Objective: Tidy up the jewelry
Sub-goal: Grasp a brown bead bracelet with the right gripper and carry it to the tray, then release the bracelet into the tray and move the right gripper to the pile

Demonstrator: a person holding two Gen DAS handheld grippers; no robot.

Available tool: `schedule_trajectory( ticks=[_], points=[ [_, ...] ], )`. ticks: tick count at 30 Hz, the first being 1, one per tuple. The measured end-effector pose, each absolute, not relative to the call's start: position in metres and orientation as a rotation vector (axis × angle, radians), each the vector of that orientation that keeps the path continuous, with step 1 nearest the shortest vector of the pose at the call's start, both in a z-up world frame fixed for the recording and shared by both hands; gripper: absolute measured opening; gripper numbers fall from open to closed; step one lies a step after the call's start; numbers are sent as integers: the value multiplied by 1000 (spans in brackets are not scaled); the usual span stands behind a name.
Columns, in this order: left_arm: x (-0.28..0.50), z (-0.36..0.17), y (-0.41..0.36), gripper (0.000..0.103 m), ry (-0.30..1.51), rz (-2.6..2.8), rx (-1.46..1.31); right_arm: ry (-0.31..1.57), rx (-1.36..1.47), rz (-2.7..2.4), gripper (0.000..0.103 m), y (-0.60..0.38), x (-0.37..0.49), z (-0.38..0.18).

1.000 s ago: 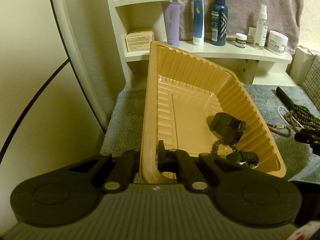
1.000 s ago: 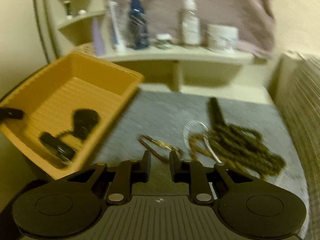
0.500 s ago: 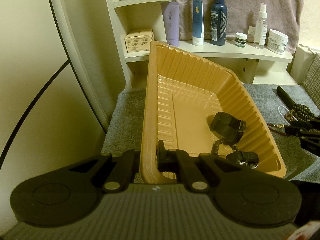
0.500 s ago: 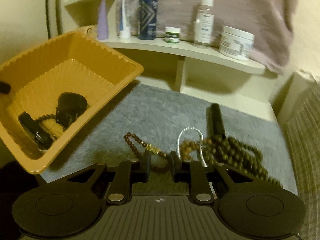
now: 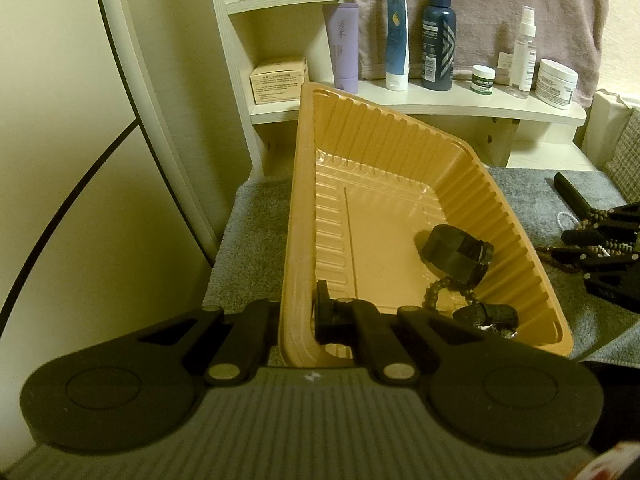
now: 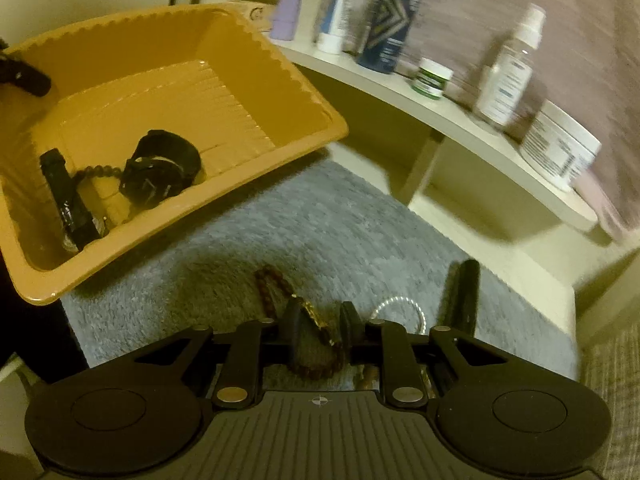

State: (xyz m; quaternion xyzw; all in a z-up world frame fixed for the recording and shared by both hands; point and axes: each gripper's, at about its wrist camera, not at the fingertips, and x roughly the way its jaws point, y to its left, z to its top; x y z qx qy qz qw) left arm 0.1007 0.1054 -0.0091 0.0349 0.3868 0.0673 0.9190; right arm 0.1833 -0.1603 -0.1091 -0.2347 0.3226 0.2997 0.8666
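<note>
My left gripper (image 5: 298,316) is shut on the near left rim of an orange ribbed tray (image 5: 304,208) and holds it tilted above a grey towel. In the tray lie a black watch (image 5: 456,254), a dark bead bracelet (image 5: 434,296) and a black strap (image 5: 486,314). My right gripper (image 6: 320,330) is open and low over the towel (image 6: 320,220), its fingers either side of a brown bead bracelet with a gold piece (image 6: 310,310). A white bead ring (image 6: 400,306) and a black bar (image 6: 462,296) lie just right of it. The right gripper also shows in the left wrist view (image 5: 600,240).
A white shelf (image 5: 460,98) behind the towel carries bottles, tubes and jars, such as a dark blue bottle (image 5: 438,36) and a white jar (image 5: 556,84). A cardboard box (image 5: 280,80) sits on a lower shelf. A pale wall is at left. Checked fabric (image 5: 628,152) is at right.
My right gripper has dropped and moved forward over the jewelry, so its fingers now straddle the brown bracelet. The left gripper and the tray have not moved.
</note>
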Motion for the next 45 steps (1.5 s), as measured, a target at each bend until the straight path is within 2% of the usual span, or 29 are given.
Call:
schedule_trajectory(
  ticks=[4, 6, 7, 14, 23, 29, 45],
  points=[
    [101, -9, 106, 3, 795, 139, 71, 697, -476, 617, 20, -159, 184, -108],
    [101, -9, 106, 3, 795, 138, 72, 708, -454, 614, 8, -159, 184, -107],
    [101, -9, 106, 3, 796, 138, 72, 707, -449, 609, 6, -159, 184, -107],
    [101, -9, 106, 3, 795, 139, 72, 649, -390, 573, 6, -162, 172, -93],
    [101, -9, 106, 3, 795, 138, 72, 504, -247, 633, 6, -153, 159, -29],
    [101, -9, 106, 3, 795, 138, 72, 475, -153, 733, 6, -138, 154, 2],
    [101, -9, 107, 3, 795, 139, 69, 536, -175, 871, 6, -84, 139, -20]
  ],
)
